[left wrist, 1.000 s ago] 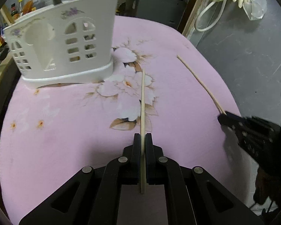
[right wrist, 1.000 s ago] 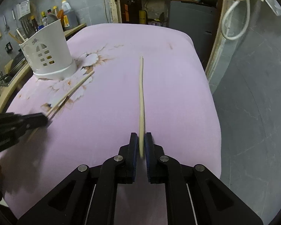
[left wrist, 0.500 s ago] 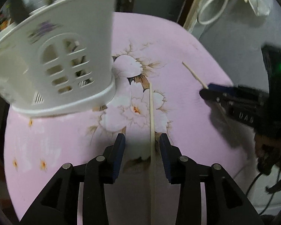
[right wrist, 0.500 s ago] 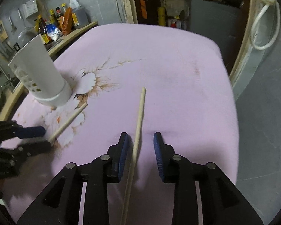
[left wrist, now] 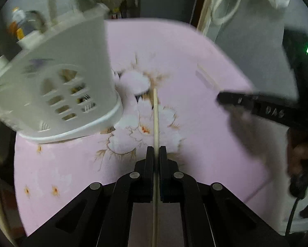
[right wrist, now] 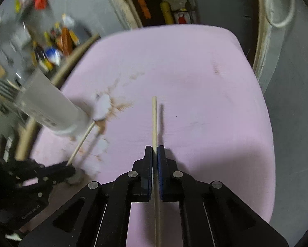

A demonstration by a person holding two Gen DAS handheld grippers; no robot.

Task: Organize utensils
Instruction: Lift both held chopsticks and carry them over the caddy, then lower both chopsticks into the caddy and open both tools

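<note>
I have both claws clamped — left claw (left wrist: 156, 151) on one chopstick (left wrist: 155, 115), right claw (right wrist: 154, 151) on the other chopstick (right wrist: 154, 119), above the pink table (right wrist: 195, 82). Next, I reckon, each needs tipping upright into the white holder (left wrist: 57, 94) — near the left one.

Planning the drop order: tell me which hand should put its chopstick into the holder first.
Left, probably. The left gripper holds its chopstick right beside the holder; the right gripper and its chopstick are farther off.

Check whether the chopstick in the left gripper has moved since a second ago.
Yes. The chopstick, clamped in the left gripper, has come closer to the white holder, which looms larger beside it.
</note>
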